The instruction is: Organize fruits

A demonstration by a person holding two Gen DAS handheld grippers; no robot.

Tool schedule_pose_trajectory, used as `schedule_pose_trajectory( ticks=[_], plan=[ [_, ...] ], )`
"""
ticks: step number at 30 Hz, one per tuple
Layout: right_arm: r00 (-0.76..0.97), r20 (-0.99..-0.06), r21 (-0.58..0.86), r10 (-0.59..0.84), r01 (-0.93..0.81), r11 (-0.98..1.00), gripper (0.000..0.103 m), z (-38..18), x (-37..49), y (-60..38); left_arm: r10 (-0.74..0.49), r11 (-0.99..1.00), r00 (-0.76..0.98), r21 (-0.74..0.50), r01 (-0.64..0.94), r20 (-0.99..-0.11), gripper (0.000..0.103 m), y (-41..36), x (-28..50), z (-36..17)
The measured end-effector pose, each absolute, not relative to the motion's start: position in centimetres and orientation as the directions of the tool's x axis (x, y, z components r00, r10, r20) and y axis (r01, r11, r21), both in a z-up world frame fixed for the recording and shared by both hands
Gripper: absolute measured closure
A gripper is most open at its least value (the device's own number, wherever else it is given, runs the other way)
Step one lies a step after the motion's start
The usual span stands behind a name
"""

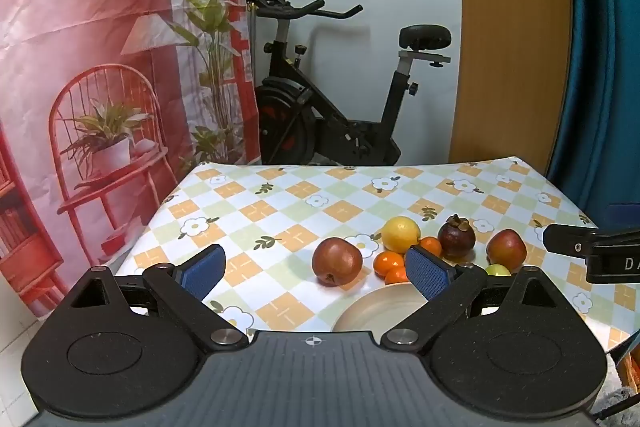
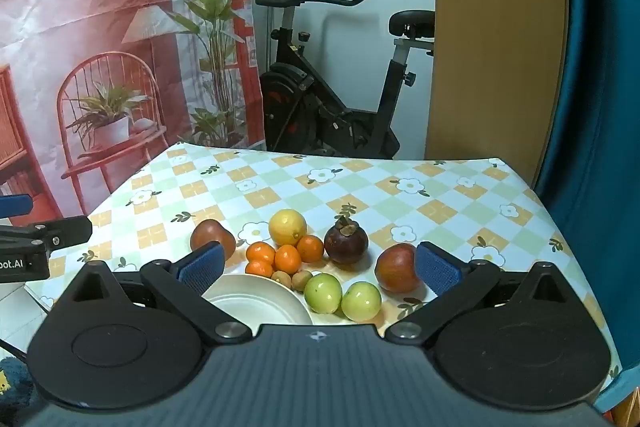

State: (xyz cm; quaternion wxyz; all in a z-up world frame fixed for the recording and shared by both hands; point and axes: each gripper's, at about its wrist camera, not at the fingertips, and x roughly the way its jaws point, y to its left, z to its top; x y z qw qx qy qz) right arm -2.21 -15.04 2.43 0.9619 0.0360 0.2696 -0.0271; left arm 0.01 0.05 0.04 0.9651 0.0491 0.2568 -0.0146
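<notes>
Both tongs, left tongs (image 1: 316, 269) and right tongs (image 2: 318, 267), hang released and empty above the bench (image 2: 400, 171), ready to pick; the fruits (image 2: 298, 251) lie clustered at lower centre beside the bare white plate (image 2: 256, 301), likely their destination

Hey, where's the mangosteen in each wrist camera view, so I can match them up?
Left wrist view: mangosteen right of centre, just beyond the gripper's right finger.
Right wrist view: mangosteen near centre, at the back of the fruit cluster.
Shared landmark: the lemon sits to its left in both.
</notes>
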Motion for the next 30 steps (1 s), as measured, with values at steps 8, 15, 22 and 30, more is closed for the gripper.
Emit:
schedule_pose_trajectory(
  ticks=[8,15,22,30],
  plan=[
    [0.853,-0.522,0.052,-0.033,0.07,0.996,0.0,2.4,-2.2,-15.1,-0.017,0.995,0.865,0.074,0.063,-0.502,0.005,0.0,-0.4,0.0],
    [0.85,-0.525,0.05,-0.035,0.072,0.996,0.0,2.0,-2.1,-15.2,-0.023,0.995,0.86,0.073,0.07,-0.51,0.005,0.2,0.1,-0.2],
    [0.849,-0.527,0.05,-0.036,0.073,0.996,0.0,2.2,-2.0,-15.1,-0.028,0.994,0.858,0.074,0.077,-0.513,0.005,0.1,0.1,-0.2],
    [0.849,-0.527,0.05,-0.038,0.076,0.996,0.0,1.8,-2.2,-15.2,-0.034,0.995,0.855,0.067,0.08,-0.518,0.005,0.2,0.2,-0.1]
  ],
)
